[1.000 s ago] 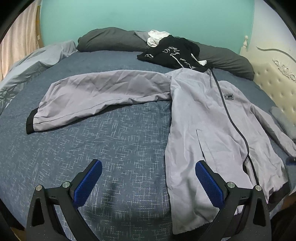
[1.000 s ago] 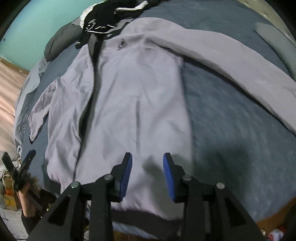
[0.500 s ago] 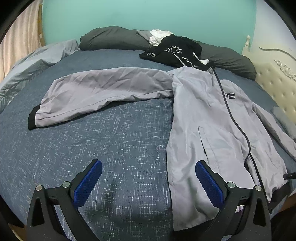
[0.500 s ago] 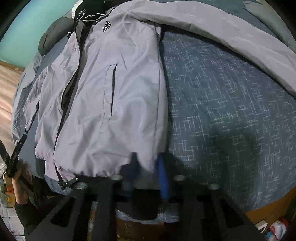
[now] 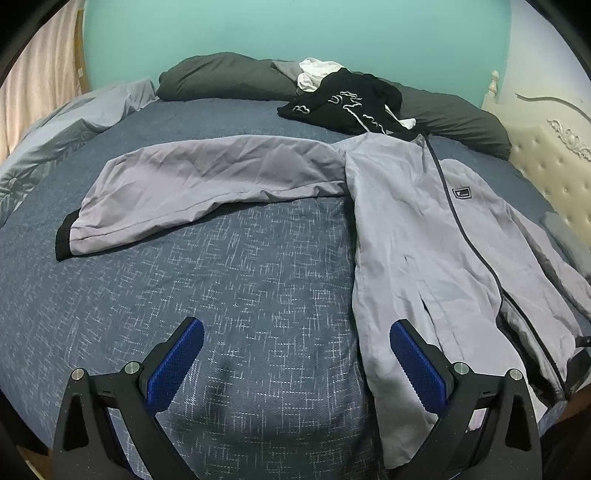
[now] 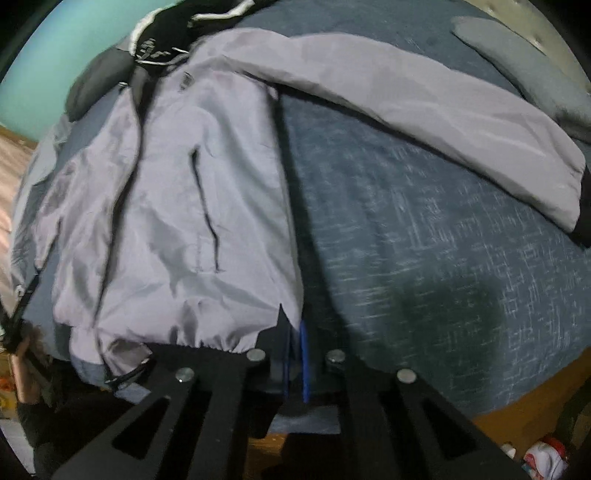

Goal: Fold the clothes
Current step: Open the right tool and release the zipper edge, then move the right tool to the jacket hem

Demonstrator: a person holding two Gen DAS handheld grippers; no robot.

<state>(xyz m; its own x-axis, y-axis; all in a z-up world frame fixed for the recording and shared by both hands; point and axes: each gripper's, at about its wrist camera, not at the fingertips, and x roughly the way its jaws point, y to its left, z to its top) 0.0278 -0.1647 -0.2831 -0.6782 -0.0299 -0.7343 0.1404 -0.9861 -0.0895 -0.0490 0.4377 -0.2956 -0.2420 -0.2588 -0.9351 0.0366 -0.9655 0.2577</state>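
grey jacket [image 5: 424,236] flat on the bed, my right gripper [image 6: 294,343] pinched on its bottom corner.

chest patch [image 5: 461,192] is a small dark label with pale marks, too small to read; black garment [image 5: 343,103] behind the collar has white script i can't make out either. my right jaws have just been closing and now sit together on the hem corner at the bed's near edge; view is blurred. my left gripper [image 5: 295,354] hangs wide open above bare bedspread [image 5: 240,280], touching nothing, jacket's side edge just by its right pad. one sleeve lies stretched out sideways. blue cross-hatch cover, dark grey pillows [image 5: 221,77], teal wall [image 5: 295,29], cream tufted headboard [image 5: 554,166].
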